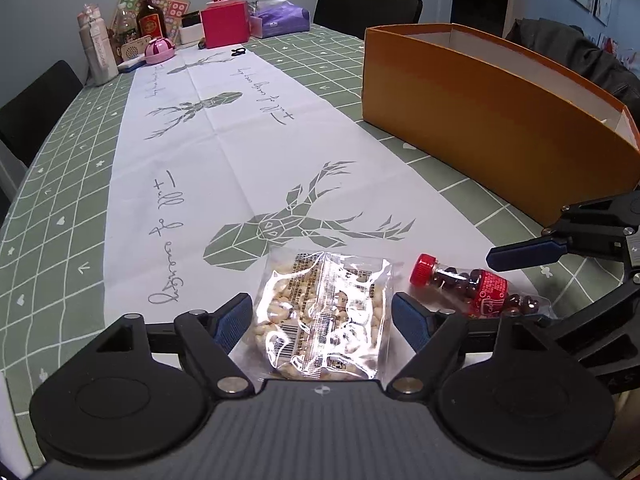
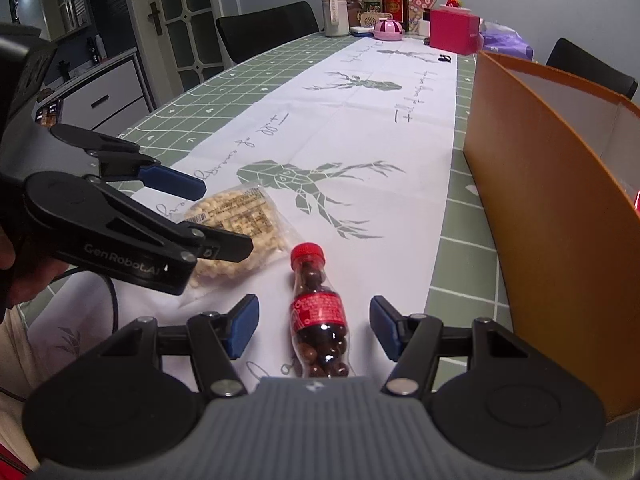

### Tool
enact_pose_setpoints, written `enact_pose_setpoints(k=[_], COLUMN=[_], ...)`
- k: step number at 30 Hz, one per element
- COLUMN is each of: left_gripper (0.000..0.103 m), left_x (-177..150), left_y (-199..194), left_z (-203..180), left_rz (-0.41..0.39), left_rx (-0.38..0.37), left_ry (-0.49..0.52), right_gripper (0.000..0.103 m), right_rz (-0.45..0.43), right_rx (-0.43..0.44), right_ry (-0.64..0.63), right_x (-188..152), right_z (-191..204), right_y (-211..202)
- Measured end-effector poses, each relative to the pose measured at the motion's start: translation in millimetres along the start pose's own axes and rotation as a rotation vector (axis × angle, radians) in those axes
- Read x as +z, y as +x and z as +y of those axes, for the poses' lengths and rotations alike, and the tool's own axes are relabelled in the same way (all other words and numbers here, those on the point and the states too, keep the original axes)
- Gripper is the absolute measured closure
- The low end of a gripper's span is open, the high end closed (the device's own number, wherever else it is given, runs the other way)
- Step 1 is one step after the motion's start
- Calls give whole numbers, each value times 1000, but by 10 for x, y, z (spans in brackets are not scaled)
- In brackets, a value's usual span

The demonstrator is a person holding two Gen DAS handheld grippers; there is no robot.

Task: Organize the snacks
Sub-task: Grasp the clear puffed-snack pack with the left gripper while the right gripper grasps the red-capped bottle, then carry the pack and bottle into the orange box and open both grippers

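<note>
A clear packet of pale puffed snacks (image 1: 324, 316) lies on the white table runner, between the open fingers of my left gripper (image 1: 320, 320). The packet also shows in the right wrist view (image 2: 236, 228), with the left gripper (image 2: 208, 216) open around it. A small bottle of chocolate balls with a red cap and red label (image 2: 320, 320) lies on its side between the open fingers of my right gripper (image 2: 314, 328). The bottle also shows in the left wrist view (image 1: 472, 284), with the right gripper (image 1: 532, 276) beside it. Neither gripper holds anything.
An open orange box (image 1: 492, 120) stands on the right side of the table, also seen in the right wrist view (image 2: 560, 208). At the far end are a pink box (image 1: 225, 24), bottles (image 1: 150, 14), a pink lidded container (image 1: 159, 50) and a purple pack (image 1: 280, 18). Black chairs surround the table.
</note>
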State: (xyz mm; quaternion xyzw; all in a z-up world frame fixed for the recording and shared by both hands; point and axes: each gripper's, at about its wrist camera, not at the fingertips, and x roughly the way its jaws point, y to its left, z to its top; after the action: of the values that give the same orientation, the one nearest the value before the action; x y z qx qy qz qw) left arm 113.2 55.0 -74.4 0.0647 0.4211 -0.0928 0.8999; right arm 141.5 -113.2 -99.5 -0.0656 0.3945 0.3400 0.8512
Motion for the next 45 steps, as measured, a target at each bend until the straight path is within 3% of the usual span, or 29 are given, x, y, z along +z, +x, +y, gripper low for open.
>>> enact_pose_setpoints(k=[10,16,18,21,22,30,37,45], left_gripper=[0,0,0,9,9,11,11,11], left_x=[-45,-80,-77,-83,-83,-48,160,566], left_y=[123,177,188,166,161,59,-86,-194], left_z=[66,-62,-37,-29,-35,-132,-195,-356], left_rz=[-5,2,10,1,2,-9,38,120], left_rx=[-21,14,4,4,6,32,50,20], left_ry=[-72,-3,-32,-40,-40,-24,-7,119], right_gripper=[38,39,48,64,73,74,74,74], right_rz=[-5,-10,-17,-23,-26,-26,-36,-47], right_rx=[-1,-40,-67,-70,-76,-82,-35,-64], right_ry=[-32,-91,-109,-96,-97,-89,-46,-137], right_x=[-57,-71,-77,-69,-69,-50,80,304], right_z=[18,82,95,68,62,51,-12,-85], right_y=[76,93,87,73,74,21,-177,-549])
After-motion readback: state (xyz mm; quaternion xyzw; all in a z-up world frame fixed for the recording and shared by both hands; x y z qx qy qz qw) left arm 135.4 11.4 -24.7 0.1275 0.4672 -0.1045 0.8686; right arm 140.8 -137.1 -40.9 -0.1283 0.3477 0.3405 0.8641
